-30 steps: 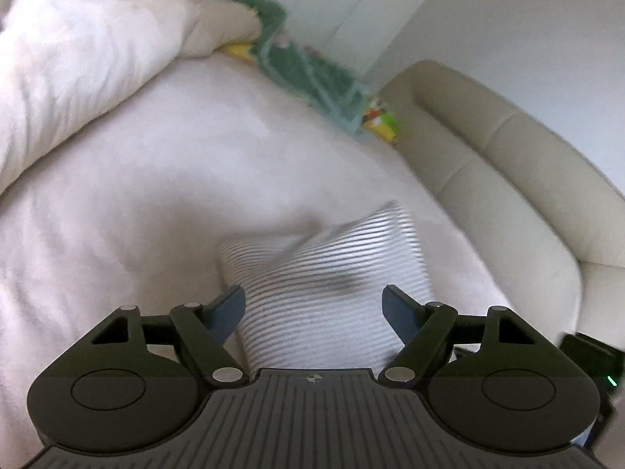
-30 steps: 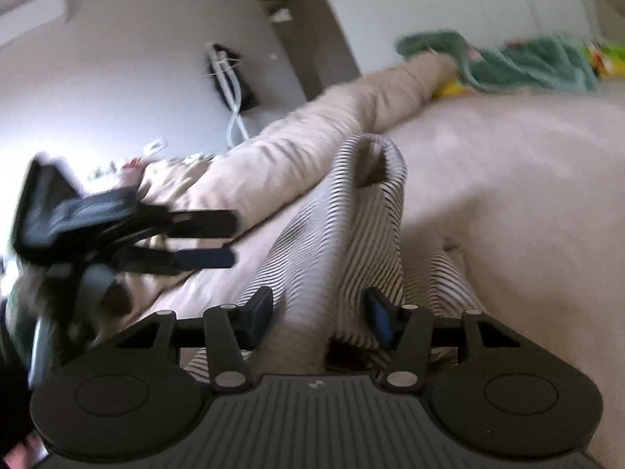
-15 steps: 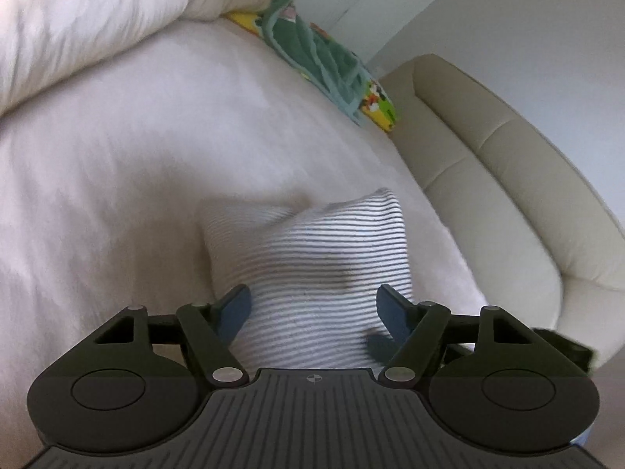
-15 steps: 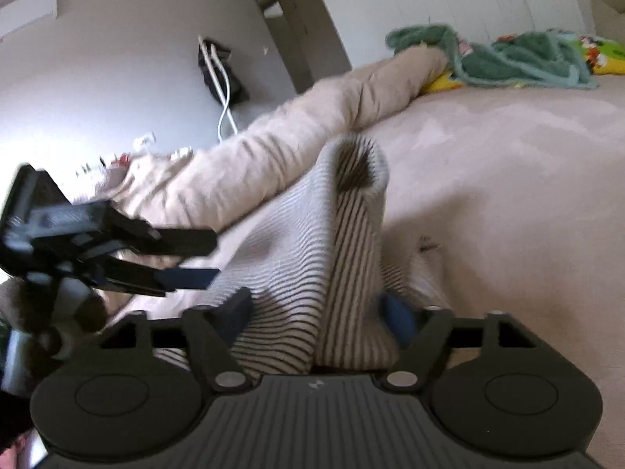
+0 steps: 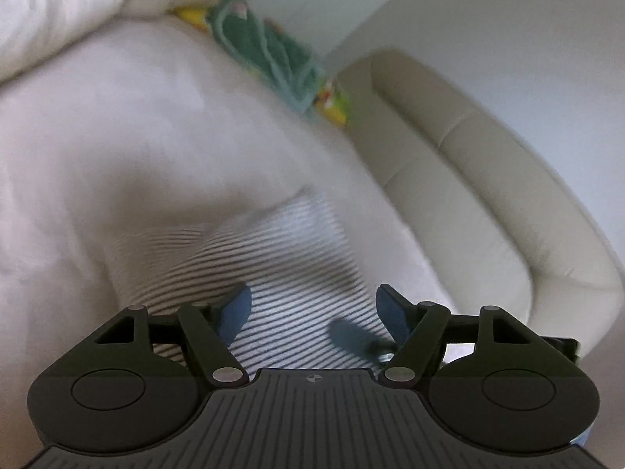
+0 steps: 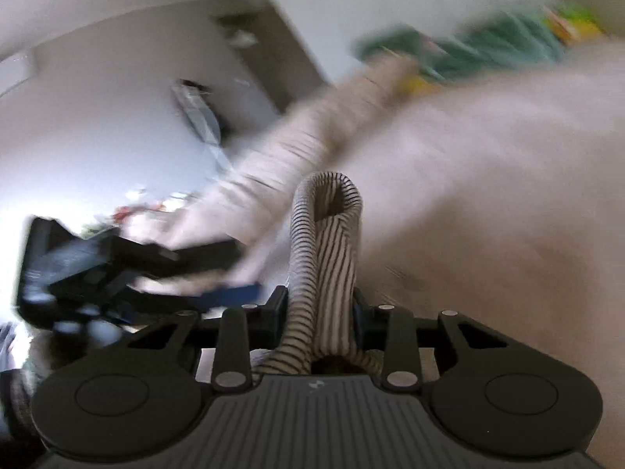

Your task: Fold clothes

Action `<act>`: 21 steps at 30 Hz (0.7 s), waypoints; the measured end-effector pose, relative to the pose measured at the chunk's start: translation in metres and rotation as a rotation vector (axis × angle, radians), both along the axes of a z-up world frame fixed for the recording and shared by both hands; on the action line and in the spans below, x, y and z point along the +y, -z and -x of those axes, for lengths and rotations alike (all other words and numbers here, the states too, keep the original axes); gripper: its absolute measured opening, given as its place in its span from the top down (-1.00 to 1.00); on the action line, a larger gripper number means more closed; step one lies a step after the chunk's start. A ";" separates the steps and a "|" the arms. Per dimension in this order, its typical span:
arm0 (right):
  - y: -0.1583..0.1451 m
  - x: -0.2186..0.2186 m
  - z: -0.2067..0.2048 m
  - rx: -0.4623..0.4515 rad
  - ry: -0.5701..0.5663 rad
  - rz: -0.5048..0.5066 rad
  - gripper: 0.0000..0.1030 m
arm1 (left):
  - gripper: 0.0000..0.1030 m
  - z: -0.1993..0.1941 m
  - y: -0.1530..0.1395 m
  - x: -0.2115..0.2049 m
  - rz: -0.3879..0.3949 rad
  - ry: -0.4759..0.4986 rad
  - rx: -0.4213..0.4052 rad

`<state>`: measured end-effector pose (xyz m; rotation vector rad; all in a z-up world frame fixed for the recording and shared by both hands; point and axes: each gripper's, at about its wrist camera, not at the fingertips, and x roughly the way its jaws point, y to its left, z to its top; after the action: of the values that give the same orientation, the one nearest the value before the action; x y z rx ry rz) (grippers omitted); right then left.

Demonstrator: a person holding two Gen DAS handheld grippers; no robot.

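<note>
One wide bed (image 5: 117, 148) covered in soft, pale plush fills most of both views, with one cream, smooth-cushioned sofa (image 5: 488, 195) beside it, one rolled fleecy duvet (image 5: 78, 4) and one green knitted blanket (image 5: 269, 51) at its far end. One thin-striped, soft garment (image 5: 297, 265) lies on the bed. Two grippers work it: the left gripper (image 5: 312, 308) hovers over it with fingers spread, while the right gripper (image 6: 318, 308) pinches a bunched, looping fold of it (image 6: 328, 242).

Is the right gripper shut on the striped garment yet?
Shut: the right gripper pinches a bunched fold of the striped garment between its fingers, a loop of cloth standing above.
</note>
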<state>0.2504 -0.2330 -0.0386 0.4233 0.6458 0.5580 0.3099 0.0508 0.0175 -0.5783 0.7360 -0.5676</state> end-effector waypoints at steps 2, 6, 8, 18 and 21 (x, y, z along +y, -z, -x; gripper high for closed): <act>0.023 -0.014 0.000 0.052 0.055 0.029 -0.15 | -0.37 -0.001 0.003 -0.009 -0.020 0.016 0.005; 0.002 -0.023 0.009 -0.007 0.049 0.042 -0.33 | -0.80 0.027 -0.008 0.007 -0.087 -0.096 -0.080; -0.022 -0.017 0.010 -0.094 0.047 0.113 -0.69 | -0.81 0.039 -0.009 0.014 -0.163 -0.162 -0.115; -0.004 0.069 -0.099 -0.043 0.114 0.707 -1.00 | -0.85 0.043 0.025 0.021 -0.208 -0.175 -0.025; 0.009 0.056 -0.109 0.043 0.150 0.660 -1.00 | -0.91 0.038 0.035 0.021 -0.202 -0.152 0.002</act>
<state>0.3594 -0.1768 -0.0477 -0.1381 0.7897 0.1705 0.2718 0.0717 -0.0174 -0.4430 0.7348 -0.3470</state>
